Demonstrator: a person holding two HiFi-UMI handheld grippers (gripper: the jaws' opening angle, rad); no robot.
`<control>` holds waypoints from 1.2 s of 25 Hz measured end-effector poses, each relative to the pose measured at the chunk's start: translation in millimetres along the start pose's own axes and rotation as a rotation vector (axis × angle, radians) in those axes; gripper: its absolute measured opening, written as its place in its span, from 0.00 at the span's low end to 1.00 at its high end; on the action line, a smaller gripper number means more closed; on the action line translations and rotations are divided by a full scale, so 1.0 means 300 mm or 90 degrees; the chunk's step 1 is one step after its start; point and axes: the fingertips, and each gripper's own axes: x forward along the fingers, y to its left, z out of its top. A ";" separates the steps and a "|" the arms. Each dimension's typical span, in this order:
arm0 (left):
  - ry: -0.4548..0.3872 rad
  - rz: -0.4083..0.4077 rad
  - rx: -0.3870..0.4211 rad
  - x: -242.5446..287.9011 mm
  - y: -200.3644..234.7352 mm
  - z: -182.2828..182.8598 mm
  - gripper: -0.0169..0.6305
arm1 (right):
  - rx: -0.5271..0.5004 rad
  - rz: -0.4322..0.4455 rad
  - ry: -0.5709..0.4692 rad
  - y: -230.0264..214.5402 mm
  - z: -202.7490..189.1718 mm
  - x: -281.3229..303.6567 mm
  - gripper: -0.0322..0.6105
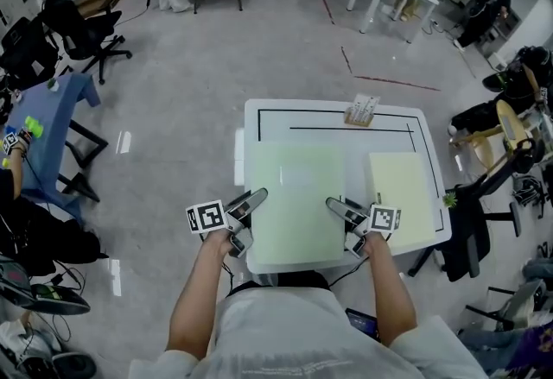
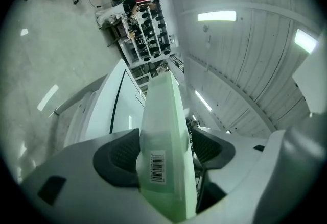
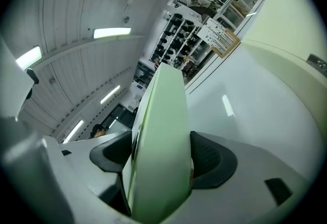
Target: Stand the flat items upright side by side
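Nearest to the camera are the person's two forearms (image 1: 203, 291), which reach forward from 6 o'clock to the near edge of the white table (image 1: 268, 123). Each hand carries a gripper. The left gripper (image 1: 251, 206) takes the large pale green flat item (image 1: 298, 196) at its 7 o'clock corner, and the right gripper (image 1: 344, 215) takes the same item at about 5 o'clock. In the left gripper view the item, with a barcode label on it, fills the space between the jaws, and the dark pads (image 2: 120, 154) lie against both of its faces. The right gripper view shows the same: the green edge sits between the two pads and touches them. So both claws are clenched on this one item.

From the head view the item looks flat or nearly flat on the table; whether its near edge is already lifted cannot be told. A second, paler flat item (image 1: 402, 196) lies flat at 3 o'clock of the first, just beside it. A small card stand (image 1: 362, 110) is at the table's 1 o'clock edge.

The step in hand seems to be the grasp of the first item. The next move probably calls for both hands to tip it up together onto one long edge, with an equal grip so that it does not twist.
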 end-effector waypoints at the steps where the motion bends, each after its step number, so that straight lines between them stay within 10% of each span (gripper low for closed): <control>1: 0.012 -0.001 0.008 -0.002 -0.001 -0.004 0.54 | -0.002 0.018 0.003 0.021 -0.004 0.003 0.64; 9: 0.076 -0.051 0.050 -0.002 -0.027 -0.058 0.60 | -0.098 0.156 0.010 0.175 0.001 0.028 0.56; 30: 0.227 -0.187 0.121 0.006 -0.092 -0.198 0.63 | -0.099 0.209 0.018 0.227 -0.010 0.007 0.54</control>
